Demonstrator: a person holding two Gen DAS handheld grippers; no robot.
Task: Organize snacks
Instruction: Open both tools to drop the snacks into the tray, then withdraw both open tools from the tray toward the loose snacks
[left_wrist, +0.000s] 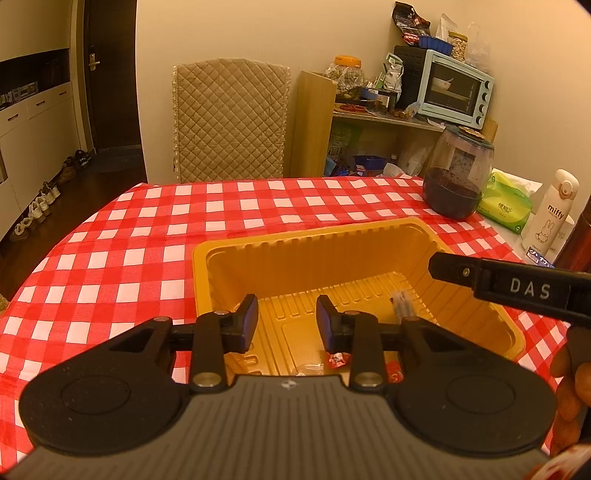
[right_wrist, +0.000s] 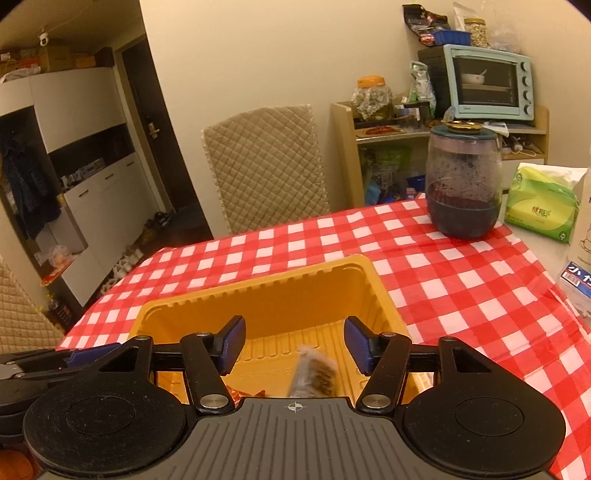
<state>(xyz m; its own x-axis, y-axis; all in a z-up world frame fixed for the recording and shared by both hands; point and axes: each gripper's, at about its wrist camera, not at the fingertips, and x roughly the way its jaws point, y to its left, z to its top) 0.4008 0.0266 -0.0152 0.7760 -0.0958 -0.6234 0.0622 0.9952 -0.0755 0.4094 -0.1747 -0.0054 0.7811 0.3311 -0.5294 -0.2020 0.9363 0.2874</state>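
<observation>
Item 1. Left gripper (left_wrist: 287, 323): jaws were recorded moderately parted, with nothing between them, poised over the near end of a yellow ribbed moulded-plastic tray (left_wrist: 258, 258). Judged to be free after or between placements.

Item 2. Right gripper (right_wrist: 294, 345): jaws were recorded wide apart and holding nothing. Directly below and between them, a brown snack in a clear crimped wrapper (right_wrist: 314, 373) was seen blurred, inside the tray (right_wrist: 258, 295); whether it was falling or at rest could not be told. A release over the tray is the likely reading.

Item 3. Small red-and-white wrapped sweet (left_wrist: 338, 359): noted just beneath the left jaws on the tray floor. The tray is judged to serve as the collecting place for snacks.

Item 4. Red-and-white checked tablecloth (left_wrist: 147, 229): noted beyond the jaws, under the tray.

Item 5. Dark lidded glass jar (right_wrist: 463, 184) and green tissue pack (right_wrist: 541, 206): noted far ahead and to the right of the right jaws, well apart from the tray.

View differences: only the left view showed the right gripper's arm reaching in over the tray; only the right view showed the brown snack's contents plainly.
</observation>
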